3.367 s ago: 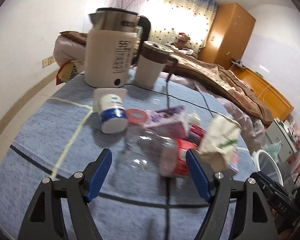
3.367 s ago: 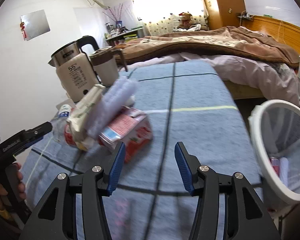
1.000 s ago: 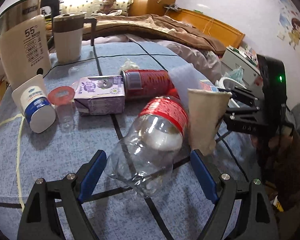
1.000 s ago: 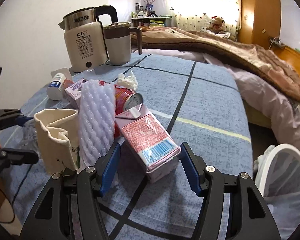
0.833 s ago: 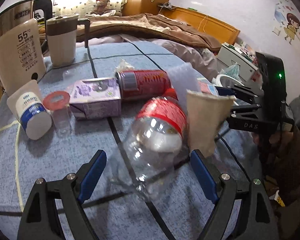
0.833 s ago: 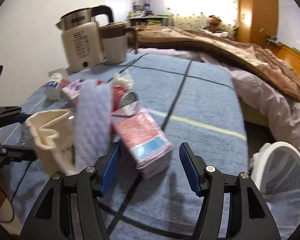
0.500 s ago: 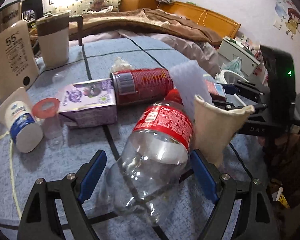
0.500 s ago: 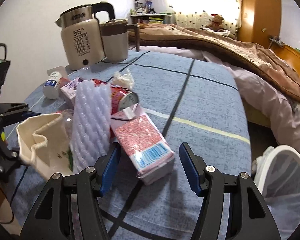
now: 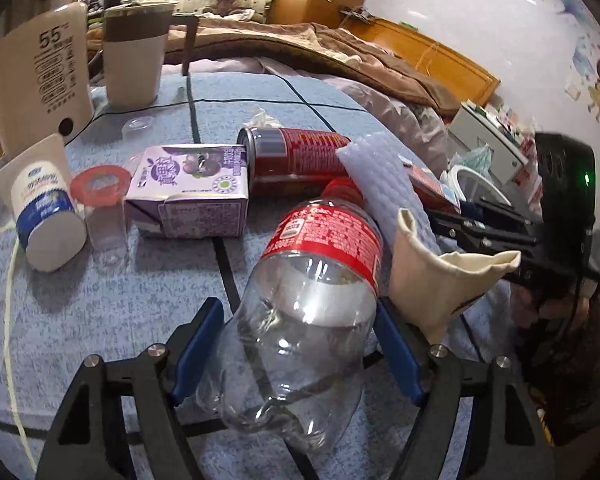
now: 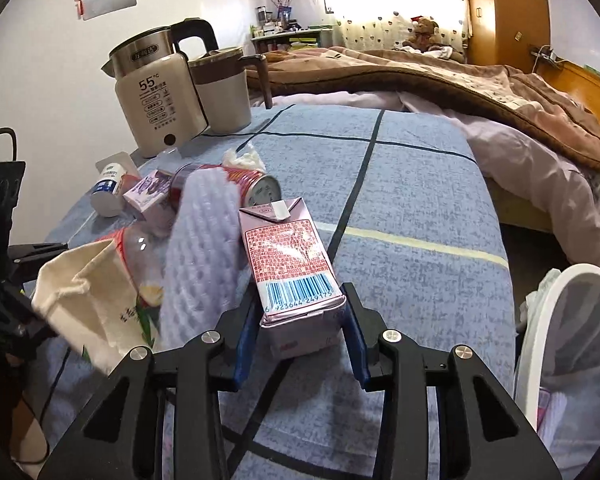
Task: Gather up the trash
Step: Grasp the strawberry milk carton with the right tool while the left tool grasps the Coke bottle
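Observation:
A clear plastic bottle (image 9: 320, 264) with a red label lies on the blue checked cloth (image 9: 100, 320), base toward me. My left gripper (image 9: 296, 308) straddles it, jaws closing, both blue pads against its sides. A pink drink carton (image 10: 290, 256) lies lengthwise between the fingers of my right gripper (image 10: 300, 304); its jaws are closing too, pads touching the carton's sides. Beside these lie a crumpled cream paper cup (image 9: 436, 280), a white foam sleeve (image 10: 204, 248), a red can (image 9: 300, 156), a purple carton (image 9: 188, 188) and a tissue (image 9: 264, 120).
A white mesh bin (image 10: 568, 344) stands off the table's right edge. A kettle (image 10: 160, 100) and a mug (image 10: 224, 92) with a black cord stand at the back left. A small white bottle (image 9: 44, 204) and a red-rimmed clear cup (image 9: 100, 200) lie left. A bed is behind.
Both pairs of jaws have narrowed. The left one has come in on the clear bottle, the right one on the pink carton, which now lies straight between the fingers.

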Available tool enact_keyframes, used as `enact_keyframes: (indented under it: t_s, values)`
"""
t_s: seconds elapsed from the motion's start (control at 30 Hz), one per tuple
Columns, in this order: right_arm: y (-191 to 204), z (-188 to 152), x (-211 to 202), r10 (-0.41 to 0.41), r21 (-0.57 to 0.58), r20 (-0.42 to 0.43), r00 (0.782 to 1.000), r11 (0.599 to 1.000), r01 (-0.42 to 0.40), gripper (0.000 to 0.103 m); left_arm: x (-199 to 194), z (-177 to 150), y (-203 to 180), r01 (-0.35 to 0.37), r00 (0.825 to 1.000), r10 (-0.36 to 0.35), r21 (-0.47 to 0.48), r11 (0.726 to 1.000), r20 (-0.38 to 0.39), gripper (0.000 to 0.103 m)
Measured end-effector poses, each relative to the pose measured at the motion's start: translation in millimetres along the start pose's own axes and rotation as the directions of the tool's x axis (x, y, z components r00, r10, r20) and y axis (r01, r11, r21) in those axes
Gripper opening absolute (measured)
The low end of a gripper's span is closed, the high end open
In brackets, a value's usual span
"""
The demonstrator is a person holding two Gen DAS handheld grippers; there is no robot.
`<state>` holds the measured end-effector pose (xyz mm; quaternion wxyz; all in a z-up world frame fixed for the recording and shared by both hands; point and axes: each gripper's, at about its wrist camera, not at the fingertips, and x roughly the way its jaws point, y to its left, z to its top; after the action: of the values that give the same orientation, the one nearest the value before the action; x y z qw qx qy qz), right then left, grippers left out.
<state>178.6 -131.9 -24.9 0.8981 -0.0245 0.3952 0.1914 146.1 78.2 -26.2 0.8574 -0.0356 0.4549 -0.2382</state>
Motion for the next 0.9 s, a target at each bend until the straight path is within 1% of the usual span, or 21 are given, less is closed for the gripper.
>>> enact_keyframes:
  t_s: [0.1,0.13,0.27,0.4,0.53,0.7,0.77,0.87,0.9]
  values:
    - [1,-3,-6,-0.004,0.012,0.017,1.000,1.000,0.004,0.040,-3,-3,-1,-0.006,1.000,0.006,-0.023,1.000,0.014,0.073]
    - [1,-3,-9,-0.002,0.021,0.027,1.000,1.000,0.001,0.035,-4,-4,-1,-0.021,1.000,0.022,-0.035,0.999,0.017,0.073]
    - [-1,-6,-17,-0.025,0.050,0.046,0.999,0.998,0.023,0.035,-11,-10,1,-0.060,0.997,0.064,-0.081,0.995,0.053,0.072]
    - [-1,-11,-22,-0.022,0.070,0.057,0.998,0.997,0.018,0.035,-19,-14,5,-0.066,0.994,0.078,-0.138,0.988,0.081,0.068]
    - [2,-16,-27,-0.013,0.082,0.067,0.998,0.997,0.007,0.035,-24,-17,3,-0.097,0.989,0.112,-0.151,0.984,0.097,0.068]
    - [5,-24,-31,-0.006,0.086,0.065,0.998,0.996,0.000,0.035,-19,-23,2,-0.095,0.991,0.108,-0.154,0.983,0.084,0.068]
    - [4,-25,-30,-0.011,0.095,0.060,0.998,0.995,0.006,0.035,-17,-20,6,-0.098,0.991,0.113,-0.178,0.979,0.078,0.068]
    - [3,-26,-32,-0.013,0.104,0.063,0.998,0.995,0.007,0.035,-15,-14,5,-0.106,0.989,0.122,-0.173,0.979,0.083,0.070]
    - [2,-26,-33,-0.012,0.107,0.065,0.998,0.994,0.005,0.035,-14,-11,5,-0.103,0.989,0.118,-0.170,0.980,0.083,0.072]
